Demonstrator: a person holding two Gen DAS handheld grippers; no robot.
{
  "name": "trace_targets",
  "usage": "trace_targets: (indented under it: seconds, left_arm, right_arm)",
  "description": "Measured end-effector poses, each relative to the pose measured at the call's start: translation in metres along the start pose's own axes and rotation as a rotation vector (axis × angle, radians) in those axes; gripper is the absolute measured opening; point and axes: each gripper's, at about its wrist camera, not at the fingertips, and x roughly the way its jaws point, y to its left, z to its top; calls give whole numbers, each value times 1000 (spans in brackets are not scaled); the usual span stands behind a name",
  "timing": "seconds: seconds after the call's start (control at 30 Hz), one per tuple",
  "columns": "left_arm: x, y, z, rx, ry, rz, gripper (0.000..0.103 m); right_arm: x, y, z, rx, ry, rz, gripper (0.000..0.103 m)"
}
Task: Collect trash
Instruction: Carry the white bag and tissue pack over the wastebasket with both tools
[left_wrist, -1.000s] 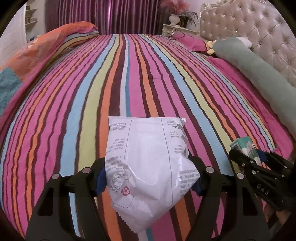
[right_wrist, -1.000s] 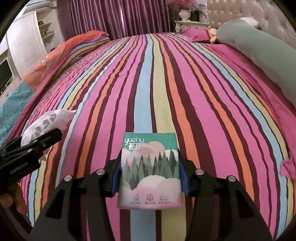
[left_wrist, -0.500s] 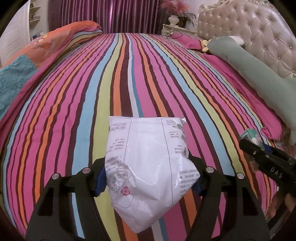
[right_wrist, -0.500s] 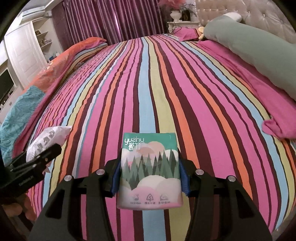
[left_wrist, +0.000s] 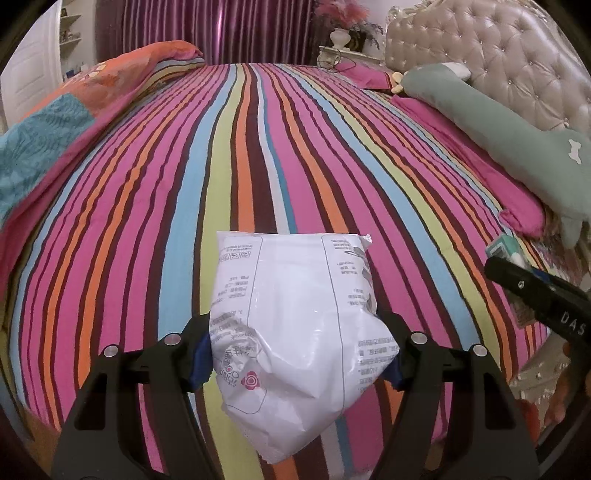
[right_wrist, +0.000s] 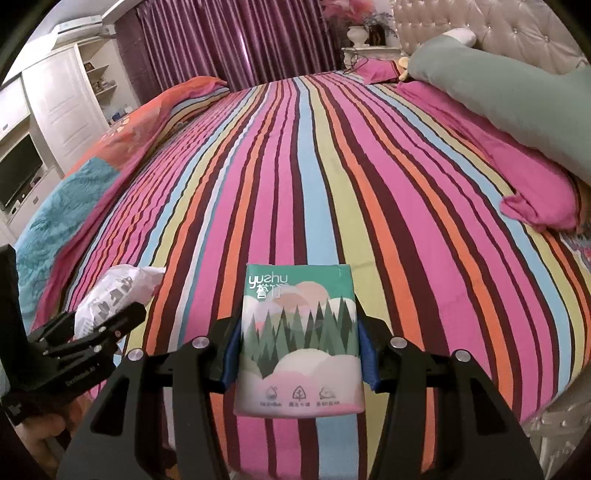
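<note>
The left gripper (left_wrist: 297, 354) is clamped on a crumpled white plastic bag (left_wrist: 295, 317), its 2 blue pads pressing the bag's sides; the bag's long axis runs away from the camera, its flat sealed end pointing forward over the striped bedspread (left_wrist: 258, 147). The right gripper (right_wrist: 297, 350) grasps a green tissue pack (right_wrist: 299, 339) printed with trees, held upright between the pads with its long axis pointing forward and its logo end farthest from the camera. Both items hang above the bed, well apart.
</note>
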Motion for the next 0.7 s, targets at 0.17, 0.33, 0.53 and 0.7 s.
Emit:
trace_targets:
  seconds: [0.17, 0.33, 0.53, 0.7]
  left_arm:
    - [-19, 3, -34, -15, 10, 6, 68]
    - [-35, 3, -65, -8, 23, 12, 68]
    - [-48, -1, -97, 0, 52, 9, 68]
    - [-58, -7, -122, 19, 79, -2, 68]
  right_arm:
    - [-16, 4, -23, -7, 6, 8, 48]
    - [-28, 8, -49, -20, 22, 21, 48]
    - [-38, 10, -75, -15, 46, 29, 48]
    - [-49, 10, -96, -5, 72, 42, 48]
